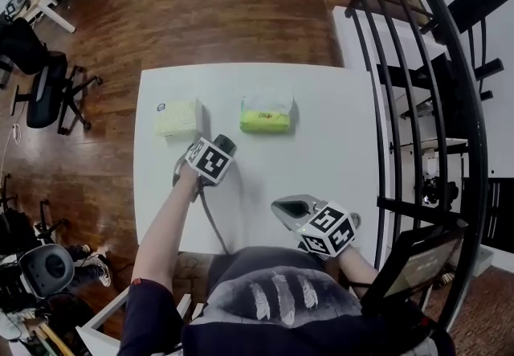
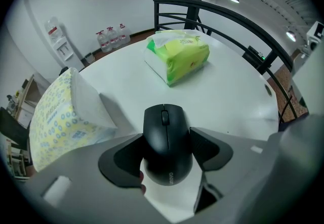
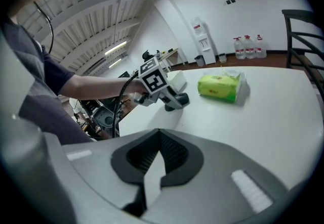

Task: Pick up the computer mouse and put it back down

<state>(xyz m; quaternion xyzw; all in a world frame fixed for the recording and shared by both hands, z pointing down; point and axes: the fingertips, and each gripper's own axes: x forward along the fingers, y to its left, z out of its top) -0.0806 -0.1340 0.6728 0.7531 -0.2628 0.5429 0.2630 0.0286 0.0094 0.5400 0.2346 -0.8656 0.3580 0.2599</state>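
Observation:
A black computer mouse (image 2: 167, 142) lies on the white table (image 1: 337, 121). My left gripper (image 2: 167, 151) points steeply down over it, and both dark pads (image 2: 124, 160) press against the mouse's sides. In the head view the mouse is hidden under the left gripper (image 1: 225, 144), near the table's middle left. The right gripper view shows that gripper (image 3: 174, 99) from the side, low on the tabletop. My right gripper (image 1: 289, 207) hovers near the table's front edge with its jaws together and nothing between them (image 3: 159, 137).
A yellow-patterned tissue pack (image 1: 178, 116) (image 2: 61, 112) sits just left of the mouse, and a green tissue pack (image 1: 267, 115) (image 2: 178, 56) lies behind it. A black stair railing (image 1: 426, 105) runs along the table's right side. Office chairs (image 1: 48, 89) stand on the wooden floor at left.

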